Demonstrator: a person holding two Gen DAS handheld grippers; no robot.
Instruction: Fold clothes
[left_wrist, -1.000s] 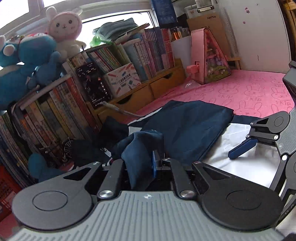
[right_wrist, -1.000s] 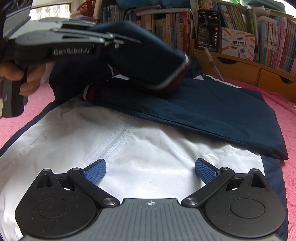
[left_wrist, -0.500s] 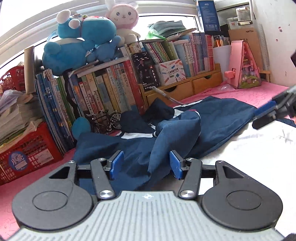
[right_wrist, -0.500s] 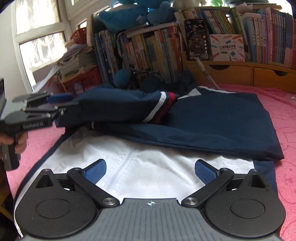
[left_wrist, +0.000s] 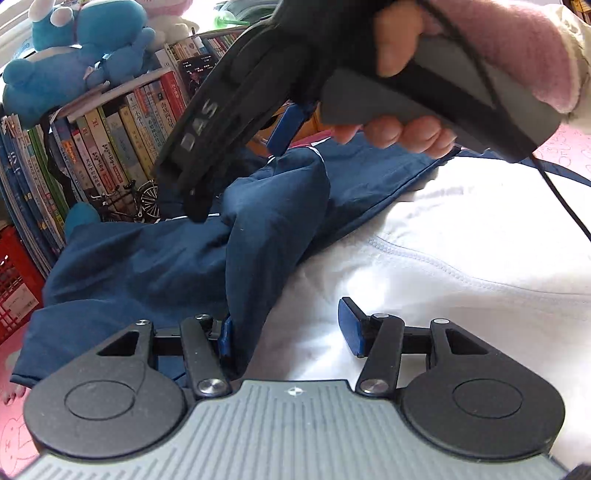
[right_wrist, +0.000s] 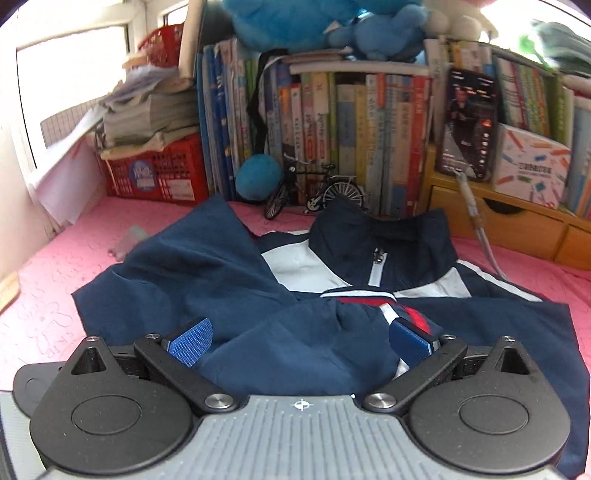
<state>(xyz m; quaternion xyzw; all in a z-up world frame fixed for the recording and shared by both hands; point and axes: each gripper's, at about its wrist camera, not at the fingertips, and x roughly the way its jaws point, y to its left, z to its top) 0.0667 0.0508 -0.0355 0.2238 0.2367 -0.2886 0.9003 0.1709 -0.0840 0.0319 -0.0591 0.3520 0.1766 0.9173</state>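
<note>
On my far left a red basket (right_wrist: 155, 177) sits on the pink mat (right_wrist: 55, 258), with a pile of papers (right_wrist: 147, 110) on top of it. Next come rows of books (right_wrist: 332, 122). Blue stuffed toys (left_wrist: 81, 48) sit on top of them. A little toy bike (right_wrist: 314, 188) stands in front of the books.

The jacket (right_wrist: 221, 280) lies on the pink mat in the middle. It is dark blue with white parts. Its collar and zipper (right_wrist: 376, 258) point toward the books. One blue sleeve (left_wrist: 273, 221) is folded over the body, with a red and white cuff (right_wrist: 402, 306) at its end.

My left claw (left_wrist: 288, 332) is spread apart and pinches nothing. Its left blue pad (left_wrist: 224, 336) just touches the edge of the blue sleeve. Its right pad (left_wrist: 350, 328) is over the white cloth (left_wrist: 443, 277).

My right claw (right_wrist: 301, 341) is spread wide too. It hangs over the bunched blue sleeve, and the cloth sits between its pads, but they do not squeeze it. From my left claw's camera I see my right hand (left_wrist: 399, 129) holding the grey handle (left_wrist: 443, 99), with a pink sleeve cuff (left_wrist: 517, 48) at the wrist.

On the right are wooden drawers (right_wrist: 509, 225).
</note>
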